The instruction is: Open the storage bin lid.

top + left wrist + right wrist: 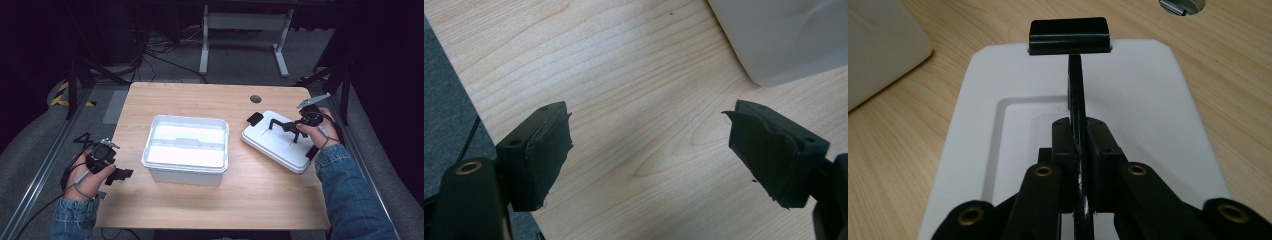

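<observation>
Already the right gripper (pixel 1079 150) is clenched on the lid's black handle (pixel 1075 95), running straight ahead of it (the left gripper (pixel 649 150) gapes, idle).

A white plastic bin (pixel 185 149), rectangular and open-topped, sits at the centre of the frame on a light wooden table. To its right, slightly apart, lies its flat white lid (pixel 277 142), turned at an angle. A thin black handle (pixel 280 125) stands upright along the lid's top, apparently raised.
</observation>
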`<control>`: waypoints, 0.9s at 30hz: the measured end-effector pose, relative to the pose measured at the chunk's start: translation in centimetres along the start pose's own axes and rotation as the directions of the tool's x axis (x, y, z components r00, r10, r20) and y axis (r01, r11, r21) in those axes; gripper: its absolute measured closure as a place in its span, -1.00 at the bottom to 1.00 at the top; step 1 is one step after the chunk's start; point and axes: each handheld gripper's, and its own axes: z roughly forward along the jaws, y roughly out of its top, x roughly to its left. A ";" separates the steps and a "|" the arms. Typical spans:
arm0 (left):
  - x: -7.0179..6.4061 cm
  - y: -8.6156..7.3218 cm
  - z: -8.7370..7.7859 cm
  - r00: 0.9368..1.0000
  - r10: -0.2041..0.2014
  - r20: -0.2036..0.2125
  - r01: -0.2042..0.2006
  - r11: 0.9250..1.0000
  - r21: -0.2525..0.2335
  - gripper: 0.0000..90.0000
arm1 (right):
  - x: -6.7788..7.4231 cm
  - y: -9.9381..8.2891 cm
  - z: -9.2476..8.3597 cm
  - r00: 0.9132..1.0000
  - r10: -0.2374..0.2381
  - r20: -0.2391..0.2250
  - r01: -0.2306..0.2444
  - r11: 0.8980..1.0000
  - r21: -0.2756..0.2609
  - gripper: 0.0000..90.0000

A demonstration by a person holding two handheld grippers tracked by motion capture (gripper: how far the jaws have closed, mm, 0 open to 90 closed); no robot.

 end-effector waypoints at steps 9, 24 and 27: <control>0.0 0.0 0.0 1.000 0.002 -0.006 -0.002 1.000 0.001 -0.60 | -0.1 -0.8 0.9 1.000 0.009 -0.015 -0.009 1.000 0.000 0.89; 0.0 0.2 0.1 1.000 0.007 -0.005 -0.007 1.000 0.001 -0.60 | -0.6 -1.9 1.9 0.996 0.082 -0.045 -0.080 0.996 0.041 0.87; 0.0 0.2 0.2 1.000 0.004 0.000 -0.004 1.000 0.002 -0.60 | -0.8 -2.0 1.9 0.994 0.101 -0.047 -0.099 0.994 0.040 0.87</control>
